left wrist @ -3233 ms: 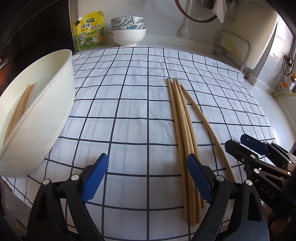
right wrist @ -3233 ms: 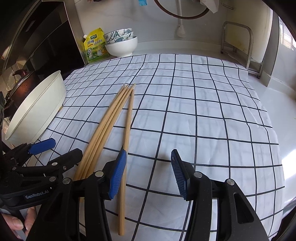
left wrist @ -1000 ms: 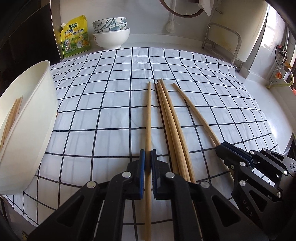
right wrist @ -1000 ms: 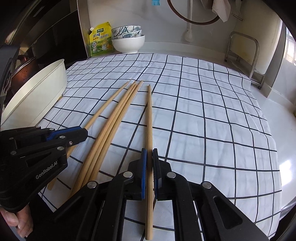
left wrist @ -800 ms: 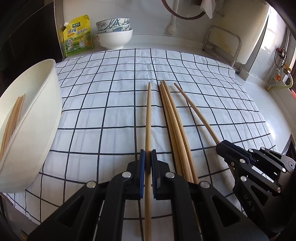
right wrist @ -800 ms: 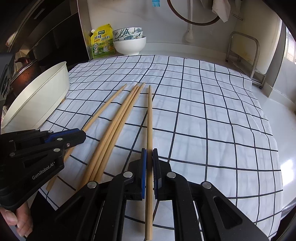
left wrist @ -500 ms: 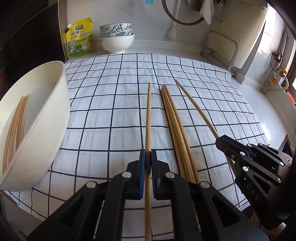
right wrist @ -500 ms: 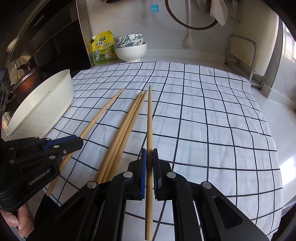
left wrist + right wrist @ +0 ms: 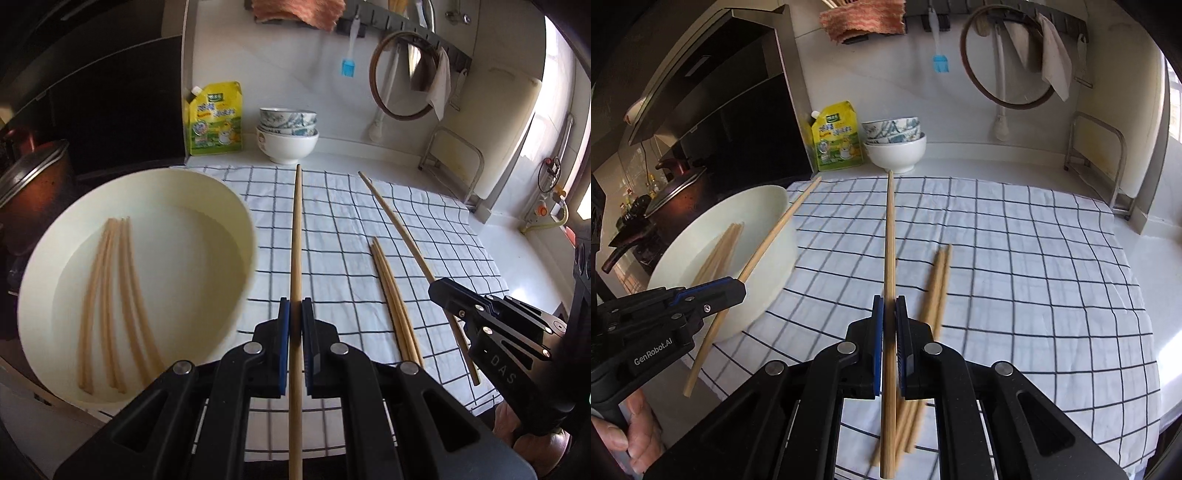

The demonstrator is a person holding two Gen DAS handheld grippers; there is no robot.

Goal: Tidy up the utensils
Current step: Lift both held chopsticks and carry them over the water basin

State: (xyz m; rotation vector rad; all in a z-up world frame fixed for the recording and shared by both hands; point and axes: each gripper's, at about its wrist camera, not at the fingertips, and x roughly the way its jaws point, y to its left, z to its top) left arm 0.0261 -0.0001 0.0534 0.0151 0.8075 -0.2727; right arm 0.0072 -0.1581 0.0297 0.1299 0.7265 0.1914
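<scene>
My left gripper point(image 9: 295, 321) is shut on a long wooden chopstick point(image 9: 296, 240) and holds it in the air just right of the big white bowl point(image 9: 236, 206), which holds several chopsticks point(image 9: 107, 291). My right gripper point(image 9: 889, 317) is shut on another chopstick point(image 9: 890, 236), lifted above the checked cloth point(image 9: 1015, 258). In the left wrist view the right gripper point(image 9: 439, 290) holds its chopstick point(image 9: 391, 218) at the right. In the right wrist view the left gripper point(image 9: 737, 290) holds its chopstick point(image 9: 775, 232) over the bowl's point(image 9: 775, 199) edge. A small bundle of chopsticks point(image 9: 391, 295) lies on the cloth.
At the back stand stacked bowls point(image 9: 287, 134) and a yellow pouch point(image 9: 216, 118). A dark pot with a lid point(image 9: 679, 192) sits left of the white bowl. A metal rack point(image 9: 452, 158) stands at the back right. The cloth's front edge hangs near me.
Both grippers have lifted their chopsticks well off the cloth and moved left toward the white bowl. The bundle stays on the cloth.
</scene>
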